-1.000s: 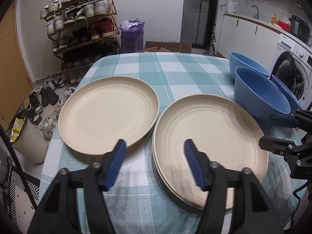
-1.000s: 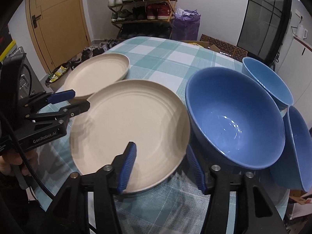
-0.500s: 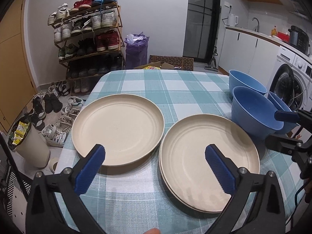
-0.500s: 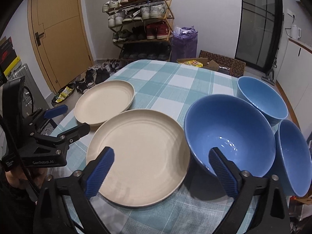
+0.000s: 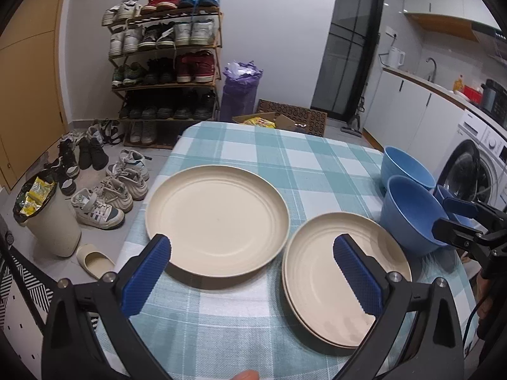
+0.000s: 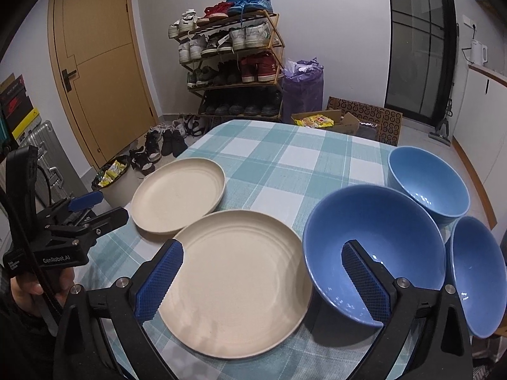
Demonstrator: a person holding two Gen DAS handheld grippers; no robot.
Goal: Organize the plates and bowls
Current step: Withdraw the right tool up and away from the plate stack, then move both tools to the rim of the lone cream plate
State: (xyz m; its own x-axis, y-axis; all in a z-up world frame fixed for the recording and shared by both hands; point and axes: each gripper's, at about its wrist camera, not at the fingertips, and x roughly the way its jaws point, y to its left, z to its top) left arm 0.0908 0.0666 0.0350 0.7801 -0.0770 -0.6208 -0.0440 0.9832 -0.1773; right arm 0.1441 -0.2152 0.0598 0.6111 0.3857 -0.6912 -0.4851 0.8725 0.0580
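Shoe rack [image 5: 164,66] against white wall [image 5: 279,31], wooden door [image 6: 101,72] left.

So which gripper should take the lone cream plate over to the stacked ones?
Left, probably. The left gripper is open with the lone cream plate right ahead; the right gripper faces the plate stack and the blue bowls.

both wrist views angled down, shared table [image 5: 317,164]

Two cream plates [image 5: 217,218] on checked tablecloth [image 5: 279,158]
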